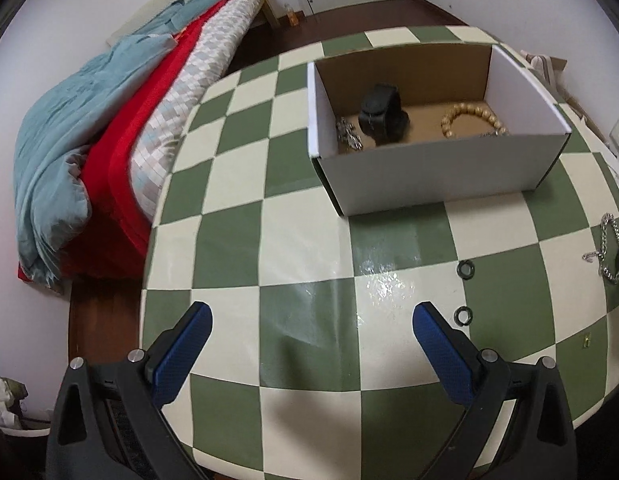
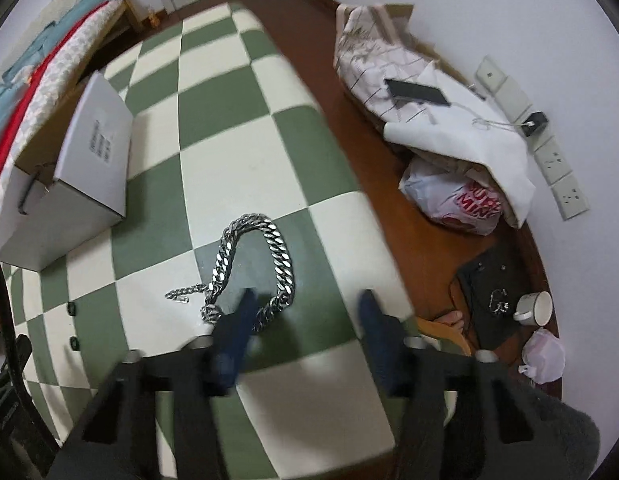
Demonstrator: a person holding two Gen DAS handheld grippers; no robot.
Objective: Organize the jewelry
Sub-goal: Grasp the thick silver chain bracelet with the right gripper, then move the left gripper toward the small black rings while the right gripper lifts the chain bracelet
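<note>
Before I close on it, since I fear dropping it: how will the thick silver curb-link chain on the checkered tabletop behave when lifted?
The thick silver curb-link chain will likely droop limply, being loose links. Its chunky metal suggests weight. Shiny links may slip between the right gripper's open fingers.

My right gripper (image 2: 305,320) points down over the green-and-cream checked table (image 2: 229,152), its blue fingers (image 2: 239,336) blurred and standing apart, the left one overlapping the near end of a heavy silver chain (image 2: 269,240) lying looped on the cloth. Nothing is pinched between them. The white cardboard box (image 2: 89,168) sits off to the left, and two small dark rings (image 2: 72,309) lie near the left edge.
</note>
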